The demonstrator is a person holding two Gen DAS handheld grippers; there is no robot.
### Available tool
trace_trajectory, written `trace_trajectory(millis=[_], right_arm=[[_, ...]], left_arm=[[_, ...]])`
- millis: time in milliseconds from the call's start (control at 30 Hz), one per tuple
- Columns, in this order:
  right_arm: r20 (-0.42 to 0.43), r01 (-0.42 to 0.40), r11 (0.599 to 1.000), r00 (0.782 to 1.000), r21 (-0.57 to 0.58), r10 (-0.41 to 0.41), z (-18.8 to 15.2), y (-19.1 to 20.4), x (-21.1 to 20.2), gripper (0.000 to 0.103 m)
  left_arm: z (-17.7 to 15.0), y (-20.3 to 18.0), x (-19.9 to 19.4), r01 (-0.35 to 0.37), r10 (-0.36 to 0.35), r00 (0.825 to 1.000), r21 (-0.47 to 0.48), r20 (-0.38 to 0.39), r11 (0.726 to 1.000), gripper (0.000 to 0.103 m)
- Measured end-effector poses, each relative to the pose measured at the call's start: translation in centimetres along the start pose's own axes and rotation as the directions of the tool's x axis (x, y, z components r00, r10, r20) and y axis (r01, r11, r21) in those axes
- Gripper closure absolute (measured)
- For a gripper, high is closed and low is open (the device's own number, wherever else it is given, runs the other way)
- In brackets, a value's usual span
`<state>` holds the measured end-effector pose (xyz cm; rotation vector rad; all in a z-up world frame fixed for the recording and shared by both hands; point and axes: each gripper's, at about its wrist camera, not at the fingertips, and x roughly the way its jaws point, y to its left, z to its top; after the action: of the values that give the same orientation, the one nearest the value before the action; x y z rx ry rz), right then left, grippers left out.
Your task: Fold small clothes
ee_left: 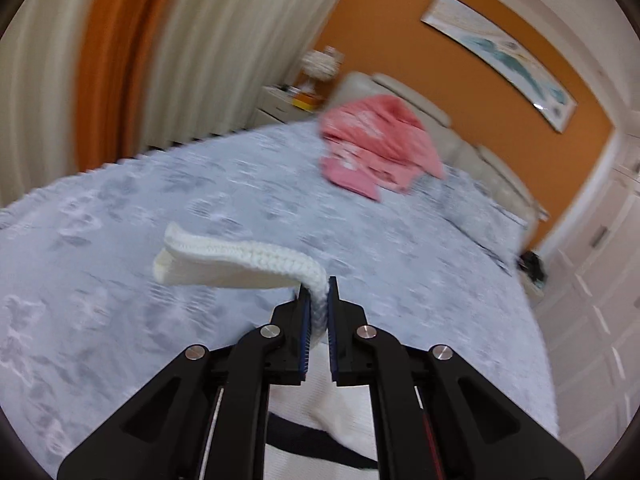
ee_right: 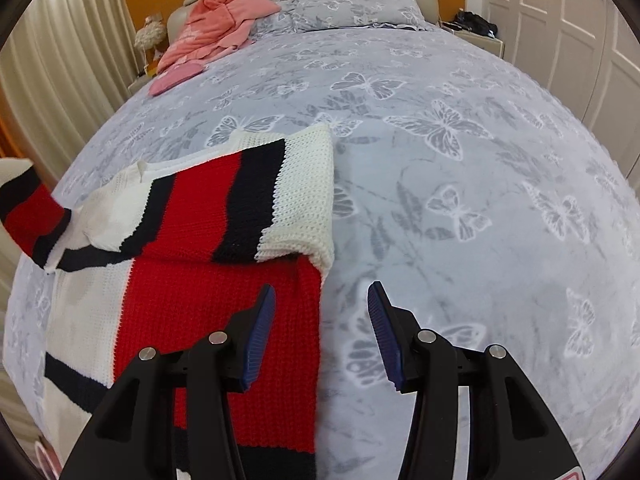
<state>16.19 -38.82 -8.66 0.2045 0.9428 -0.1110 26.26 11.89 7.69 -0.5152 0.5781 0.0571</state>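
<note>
A knit sweater (ee_right: 216, 292) in red, white and black stripes lies on the bed, one sleeve (ee_right: 256, 196) folded across its body. My left gripper (ee_left: 319, 294) is shut on the white cuff (ee_left: 240, 258) of the other sleeve and holds it above the bed; that lifted sleeve shows at the left edge of the right wrist view (ee_right: 28, 208). My right gripper (ee_right: 322, 294) is open and empty, hovering over the sweater's right edge, its left finger above the red panel.
The bed (ee_right: 460, 200) has a grey butterfly-print cover. Pink clothes (ee_right: 216, 28) (ee_left: 376, 148) lie near the headboard beside a pillow (ee_right: 356, 8). Curtains (ee_left: 132, 52) hang at the left, wardrobe doors (ee_right: 560, 20) at the right, and a nightstand (ee_left: 280, 104) with a lamp stands by the bed.
</note>
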Motion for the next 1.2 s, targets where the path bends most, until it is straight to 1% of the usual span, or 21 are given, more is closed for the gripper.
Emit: trace_trajectory(millis=[67,133,167,233,267,300,333,400,467,600,667,767,833,867,900,933,967,1033,1100,1167,1200], right_arm=[[-0.007,-0.021,1.0,1.0,0.019,0.021,-0.4,0.1,0.0,0.056],[-0.01,-0.021,1.0,1.0,0.012,0.021,-0.6,0.4,-0.1,0.055],[-0.014,-0.019,1.0,1.0,0.004,0.019,-0.6,0.6,-0.1,0.055],[-0.019,-0.021,1.0,1.0,0.001,0.021,-0.5,0.7,-0.2,0.054],[-0.016,-0.026,1.0,1.0,0.003,0.026,-0.5,0.8,-0.2,0.054],[-0.011,-0.034,0.999,0.999,0.002,0.034,-0.3,0.8,-0.4,0.054],[-0.004,-0.042,0.999,0.999,-0.002,0.042,0.0,1.0,-0.6,0.052],[0.002,-0.072,0.997,0.997,-0.009,0.072,1.1,1.2,-0.9,0.044],[-0.016,-0.13,0.991,0.991,-0.013,0.13,2.9,2.1,-0.2,0.038],[-0.066,-0.26,0.965,0.963,-0.005,0.259,7.0,5.5,3.6,0.036],[-0.091,-0.298,0.955,0.95,0.002,0.297,8.6,7.1,6.2,0.035],[-0.137,-0.268,0.96,0.951,0.082,0.277,10.4,8.6,11.1,0.035],[-0.174,-0.245,0.96,0.948,0.133,0.266,10.9,9.4,13.9,0.035],[-0.18,-0.249,0.959,0.945,0.138,0.272,11.0,9.8,14.7,0.04],[-0.182,-0.27,0.953,0.939,0.136,0.292,11.0,10.4,15.3,0.051],[-0.199,-0.295,0.947,0.928,0.125,0.315,11.1,11.4,15.9,0.08],[-0.207,-0.304,0.945,0.923,0.124,0.324,11.4,11.8,15.9,0.095],[-0.125,-0.346,0.931,0.924,0.119,0.36,12.1,11.9,13.8,0.095],[-0.009,-0.367,0.927,0.93,0.08,0.369,12.8,11.2,9.6,0.096],[0.082,-0.332,0.942,0.941,0.046,0.328,12.2,9.4,6.0,0.096],[0.093,-0.294,0.955,0.953,0.038,0.289,11.7,8.4,5.4,0.096]], left_arm=[[-1.4,-4.0,0.6,0.083,-0.081,0.996,0.041,-0.035,0.996,0.097],[-4.2,-9.0,1.8,0.183,-0.176,0.98,0.071,-0.097,0.981,0.097],[-5.6,-10.8,2.4,0.205,-0.195,0.974,0.081,-0.119,0.975,0.094],[-9.1,-14.2,3.9,0.232,-0.21,0.962,0.112,-0.174,0.966,0.077],[-11.6,-15.7,4.9,0.222,-0.19,0.958,0.135,-0.217,0.966,0.05],[-13.5,-16.3,5.2,0.196,-0.161,0.959,0.134,-0.235,0.971,0.04],[-15.7,-16.2,5.2,0.199,-0.17,0.954,0.099,-0.247,0.975,0.04],[-17.8,-14.9,5.1,0.217,-0.199,0.938,0.034,-0.283,0.976,0.039],[-19.4,-11.8,4.9,0.207,-0.218,0.926,-0.069,-0.308,0.976,0.036],[-19.0,-4.9,5.4,0.079,-0.138,0.94,-0.193,-0.314,0.978,0.035],[-17.7,-0.9,6.0,-0.002,-0.084,0.952,-0.278,-0.296,0.961,0.035],[-16.0,2.5,6.9,-0.054,-0.048,0.959,-0.347,-0.279,0.936,0.035],[-15.5,4.0,7.7,-0.085,-0.028,0.958,-0.374,-0.287,0.924,0.035],[-15.4,4.6,8.1,-0.089,-0.027,0.958,-0.384,-0.286,0.919,0.035],[-15.2,5.2,8.6,-0.092,-0.026,0.957,-0.39,-0.289,0.916,0.035],[-15.3,5.3,9.0,-0.1,-0.021,0.956,-0.394,-0.292,0.914,0.035],[-15.4,5.5,9.1,-0.097,-0.026,0.956,-0.4,-0.291,0.911,0.035],[-15.8,5.7,10.0,-0.097,-0.035,0.954,-0.416,-0.298,0.904,0.035],[-15.9,5.9,10.2,-0.084,-0.049,0.955,-0.429,-0.291,0.899,0.035],[-16.0,5.9,10.6,-0.081,-0.049,0.958,-0.429,-0.284,0.9,0.035],[-16.2,5.9,10.9,-0.082,-0.047,0.956,-0.419,-0.288,0.904,0.035]])
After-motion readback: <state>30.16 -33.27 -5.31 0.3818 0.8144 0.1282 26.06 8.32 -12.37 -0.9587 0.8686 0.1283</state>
